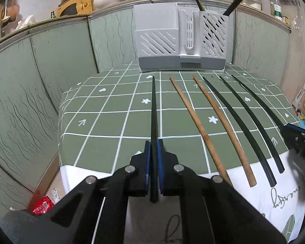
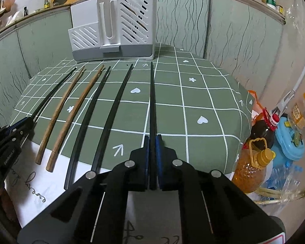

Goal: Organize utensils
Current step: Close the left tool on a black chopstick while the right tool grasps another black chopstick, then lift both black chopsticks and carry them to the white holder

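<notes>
My left gripper [image 1: 154,144] is shut on the thick end of a black chopstick [image 1: 153,105] that points straight toward the white slotted utensil holder [image 1: 181,40] at the back of the green checked tablecloth [image 1: 111,122]. My right gripper [image 2: 152,139] is shut on another black chopstick [image 2: 152,97], the rightmost of the row. Between them lie two wooden chopsticks [image 1: 195,122] [image 1: 223,126] and two black chopsticks [image 1: 242,126] [image 1: 256,122], flat and side by side. The holder's right compartment [image 2: 136,18] holds a few upright utensils.
Green panelled walls [image 1: 40,81] close in the table at the back and left. Right of the table, on the floor, stand an oil bottle [image 2: 252,166], a dark bottle [image 2: 262,128] and a blue container [image 2: 290,140]. A cluttered shelf [image 1: 87,2] runs above the panels.
</notes>
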{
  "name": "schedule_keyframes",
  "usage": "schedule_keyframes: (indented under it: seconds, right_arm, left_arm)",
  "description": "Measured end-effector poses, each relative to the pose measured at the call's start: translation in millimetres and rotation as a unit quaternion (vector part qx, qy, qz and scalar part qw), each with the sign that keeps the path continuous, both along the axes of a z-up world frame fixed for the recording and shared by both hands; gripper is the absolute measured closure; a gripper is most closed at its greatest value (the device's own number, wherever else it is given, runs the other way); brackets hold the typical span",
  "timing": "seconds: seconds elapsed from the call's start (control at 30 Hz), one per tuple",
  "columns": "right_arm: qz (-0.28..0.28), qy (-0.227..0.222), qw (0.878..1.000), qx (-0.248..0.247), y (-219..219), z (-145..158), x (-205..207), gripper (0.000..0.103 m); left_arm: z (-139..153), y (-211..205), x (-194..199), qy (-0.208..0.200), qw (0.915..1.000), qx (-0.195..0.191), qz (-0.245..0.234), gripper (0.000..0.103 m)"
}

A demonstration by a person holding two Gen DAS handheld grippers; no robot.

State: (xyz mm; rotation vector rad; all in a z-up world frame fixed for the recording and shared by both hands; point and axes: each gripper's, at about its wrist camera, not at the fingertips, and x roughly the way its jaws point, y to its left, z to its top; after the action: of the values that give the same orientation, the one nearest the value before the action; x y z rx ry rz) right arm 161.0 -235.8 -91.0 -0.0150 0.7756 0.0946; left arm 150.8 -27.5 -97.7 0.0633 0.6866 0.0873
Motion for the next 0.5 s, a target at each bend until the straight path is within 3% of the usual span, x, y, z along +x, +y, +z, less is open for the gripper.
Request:
schedule_keyframes:
  seconds: [0.5]
  right_arm:
    - [0.015,-0.014,1.0,0.008,-9,40,-10,0.097]
  left_arm:
    - [38,23,-10,-0.01,0.9999,-0.007,-0.01,0.095]
